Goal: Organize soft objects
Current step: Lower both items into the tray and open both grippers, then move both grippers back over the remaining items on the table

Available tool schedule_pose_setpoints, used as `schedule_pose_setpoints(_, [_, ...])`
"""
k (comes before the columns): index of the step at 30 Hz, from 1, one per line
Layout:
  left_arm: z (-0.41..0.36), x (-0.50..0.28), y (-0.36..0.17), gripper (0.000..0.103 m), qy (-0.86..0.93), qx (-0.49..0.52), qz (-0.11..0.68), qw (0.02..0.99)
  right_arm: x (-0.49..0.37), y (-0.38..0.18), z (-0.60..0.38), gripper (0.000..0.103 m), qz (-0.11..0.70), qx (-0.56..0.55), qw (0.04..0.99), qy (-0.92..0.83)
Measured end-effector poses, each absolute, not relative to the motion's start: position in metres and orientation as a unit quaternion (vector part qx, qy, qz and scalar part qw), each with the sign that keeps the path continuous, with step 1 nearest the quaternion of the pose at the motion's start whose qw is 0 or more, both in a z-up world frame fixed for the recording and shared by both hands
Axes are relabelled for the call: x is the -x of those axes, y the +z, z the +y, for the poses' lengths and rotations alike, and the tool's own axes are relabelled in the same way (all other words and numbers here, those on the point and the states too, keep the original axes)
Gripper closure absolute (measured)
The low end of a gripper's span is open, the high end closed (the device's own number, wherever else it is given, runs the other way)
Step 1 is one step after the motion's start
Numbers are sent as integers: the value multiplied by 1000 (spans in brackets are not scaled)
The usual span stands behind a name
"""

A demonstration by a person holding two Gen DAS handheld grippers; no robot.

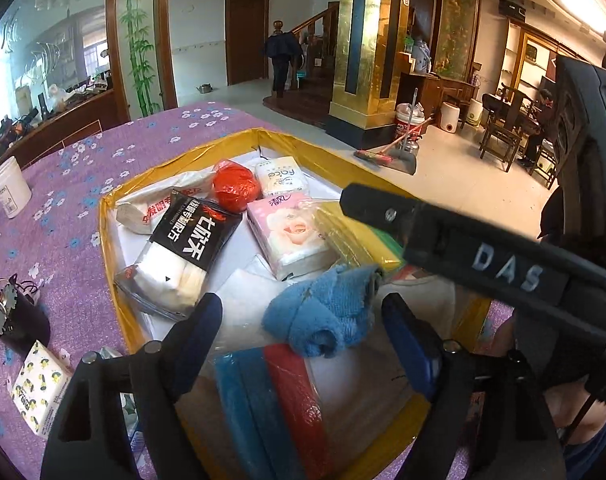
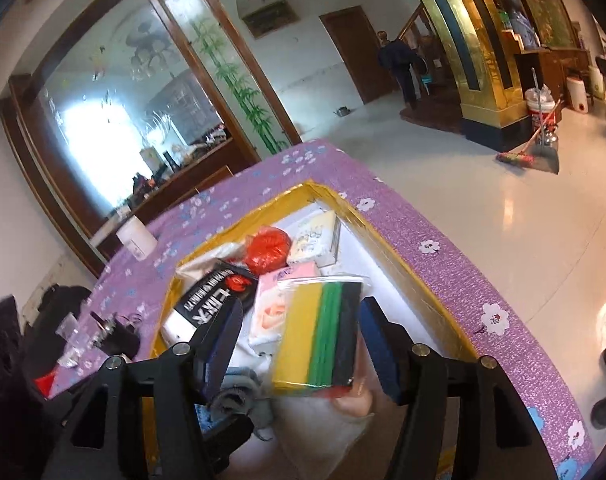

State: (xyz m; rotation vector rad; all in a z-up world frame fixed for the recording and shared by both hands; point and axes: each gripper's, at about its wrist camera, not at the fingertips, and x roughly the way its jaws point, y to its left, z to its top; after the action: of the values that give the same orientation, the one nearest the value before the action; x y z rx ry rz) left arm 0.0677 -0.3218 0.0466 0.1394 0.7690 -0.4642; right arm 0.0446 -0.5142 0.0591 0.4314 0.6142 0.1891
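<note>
A yellow-rimmed box (image 1: 111, 240) on the purple table holds soft goods: a black cotton-pad pack (image 1: 183, 252), a red ball (image 1: 235, 186), a pink tissue pack (image 1: 291, 232), a white tissue pack (image 1: 281, 176), a blue towel (image 1: 327, 312) and a blue-red sponge pack (image 1: 279, 408). My left gripper (image 1: 303, 320) is open above the blue towel. My right gripper (image 2: 299, 332) is open around a yellow-green-black sponge pack (image 2: 323, 340) that lies in the box (image 2: 383, 236). The right gripper's arm (image 1: 463, 240) crosses the left wrist view.
On the purple cloth left of the box are a white jar (image 1: 9, 188), a dark object with wires (image 1: 11, 316) and a lemon-print tissue pack (image 1: 39, 392). The table edge (image 2: 483, 300) drops to a tiled floor on the right.
</note>
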Motion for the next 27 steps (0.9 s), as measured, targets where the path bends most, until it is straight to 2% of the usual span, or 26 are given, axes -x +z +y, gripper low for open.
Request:
schedule_pose_setpoints(14, [-321,-59,55,22,-226,-70,369,899,-37,65,-521,38,272,-214,936,62])
schedule_pose_setpoints(27, [-296,-13,98,22,-236,-55,358,902,-20,73,-528,38,242,-214,945,59])
